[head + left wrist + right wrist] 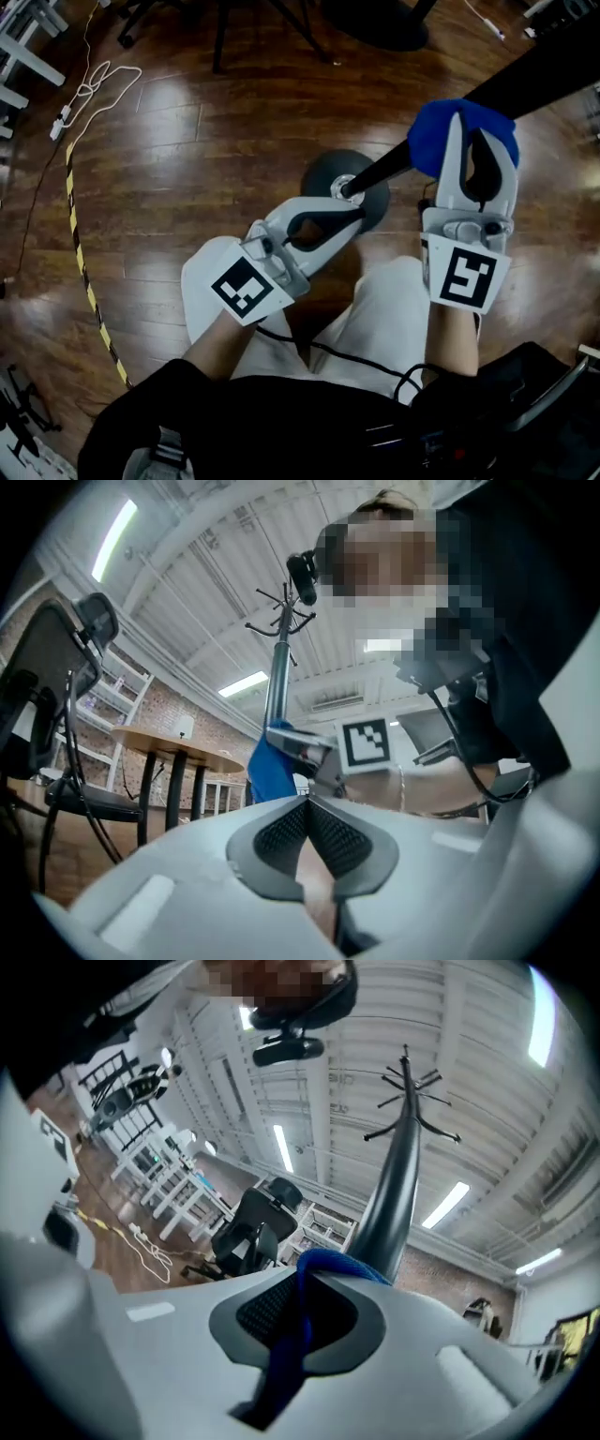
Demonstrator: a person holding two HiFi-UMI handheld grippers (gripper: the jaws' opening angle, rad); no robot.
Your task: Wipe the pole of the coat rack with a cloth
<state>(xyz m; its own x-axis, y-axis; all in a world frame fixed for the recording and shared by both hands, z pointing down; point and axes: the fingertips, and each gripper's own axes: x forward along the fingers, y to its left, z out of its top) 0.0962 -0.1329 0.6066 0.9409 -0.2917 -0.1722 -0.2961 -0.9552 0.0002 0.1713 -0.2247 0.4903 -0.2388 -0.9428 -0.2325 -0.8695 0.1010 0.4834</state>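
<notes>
The coat rack's black pole point(525, 80) rises from its round dark base point(322, 173) toward the upper right. In the gripper views the pole point(275, 682) point(394, 1185) ends in hooks overhead. My right gripper point(466, 117) is shut on a blue cloth point(431, 136), which is bunched against the pole. The cloth point(323, 1265) runs between the jaws, just in front of the pole. My left gripper point(352, 190) is shut and holds nothing, its tips showing over the foot of the pole. From the left gripper point(307, 803), the cloth point(267, 771) and the right gripper appear ahead.
Wooden floor with yellow-black tape point(80, 253) and a white cable point(94, 89) at the left. Chair legs point(220, 33) stand at the top. The person's white trousers point(394, 319) are below the grippers. A round table point(178, 747) and office chairs point(56, 667) point(248, 1222) stand nearby.
</notes>
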